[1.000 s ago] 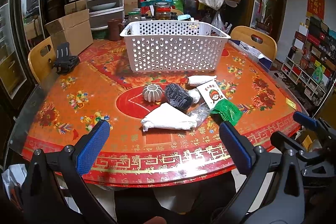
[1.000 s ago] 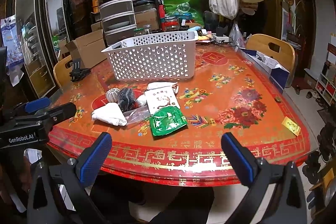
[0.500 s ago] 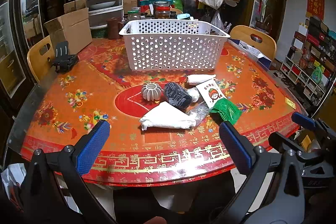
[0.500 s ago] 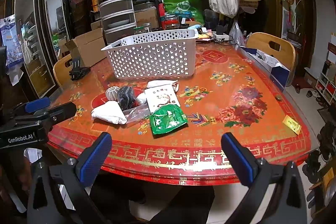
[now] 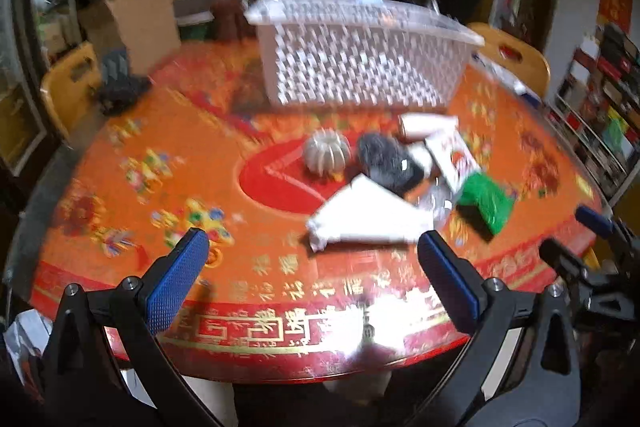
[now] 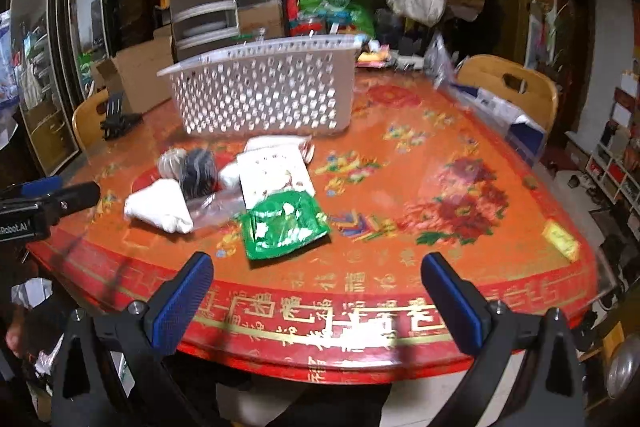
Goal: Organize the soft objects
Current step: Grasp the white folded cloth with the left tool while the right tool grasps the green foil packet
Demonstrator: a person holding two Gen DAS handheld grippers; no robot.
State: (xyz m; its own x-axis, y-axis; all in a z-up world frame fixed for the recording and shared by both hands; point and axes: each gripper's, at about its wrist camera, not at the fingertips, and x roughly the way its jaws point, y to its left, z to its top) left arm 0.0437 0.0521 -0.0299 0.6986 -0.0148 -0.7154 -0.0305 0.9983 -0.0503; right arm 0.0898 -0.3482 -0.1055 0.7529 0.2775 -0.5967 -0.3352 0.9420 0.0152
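Both claws are hovering at the near edge of the round red worktop [image 6: 460, 155], each spread wide and gripping nothing: the left claw [image 5: 310, 277] is facing the white cloth [image 5: 360, 215], and the right claw [image 6: 316, 293] is facing the green packet [image 6: 284, 223]. The soft things are lying bunched mid-worktop, just in front of the white basket [image 6: 260, 91]: the cloth is touching a dark bundle [image 5: 386, 163], a ribbed grey ball [image 5: 326, 153] is sitting just beside that, and a white printed pouch [image 6: 274, 173] is overlapping the packet. The left view is blurred.
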